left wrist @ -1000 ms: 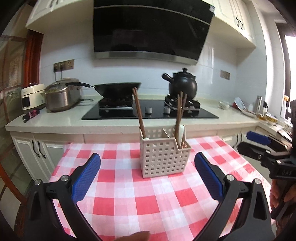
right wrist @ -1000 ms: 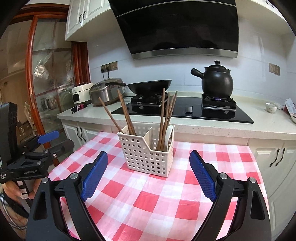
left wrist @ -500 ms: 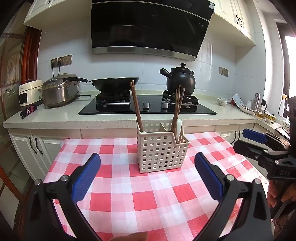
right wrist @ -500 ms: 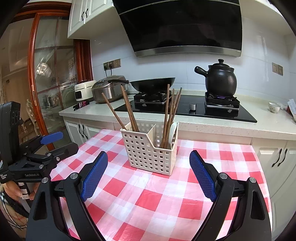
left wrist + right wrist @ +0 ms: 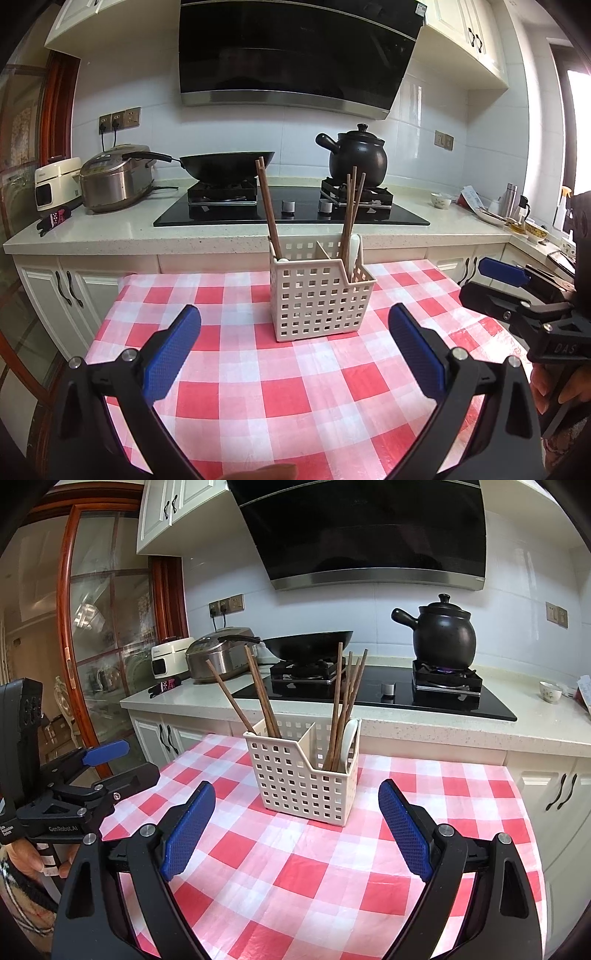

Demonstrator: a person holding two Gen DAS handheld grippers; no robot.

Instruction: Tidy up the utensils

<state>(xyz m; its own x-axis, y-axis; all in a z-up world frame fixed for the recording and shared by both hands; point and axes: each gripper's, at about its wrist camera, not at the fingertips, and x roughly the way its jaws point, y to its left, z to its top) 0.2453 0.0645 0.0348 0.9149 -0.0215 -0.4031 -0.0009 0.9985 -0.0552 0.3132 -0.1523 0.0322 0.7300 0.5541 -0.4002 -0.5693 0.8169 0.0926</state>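
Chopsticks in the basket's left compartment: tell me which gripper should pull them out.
Left, probably. The leaning chopsticks stand on the left gripper side of the basket; the right gripper would have to reach past the fuller right compartment. Both are open and empty.

Table: red-and-white checked tablecloth covers the near surface; the speckled stone countertop runs behind it, along the far wall.
Centre of cloth: white perforated plastic utensil caddy stands upright, toward the far edge.
Caddy, left compartment: brown wooden chopsticks lean left.
Caddy, right compartment: a bundle of brown wooden chopsticks with a white plastic spoon just beside them on the right.
Counter, far centre: black glass hob; black wok on its left burner, black clay pot on its right burner.
Counter, far left: steel rice cooker, left of the wok.
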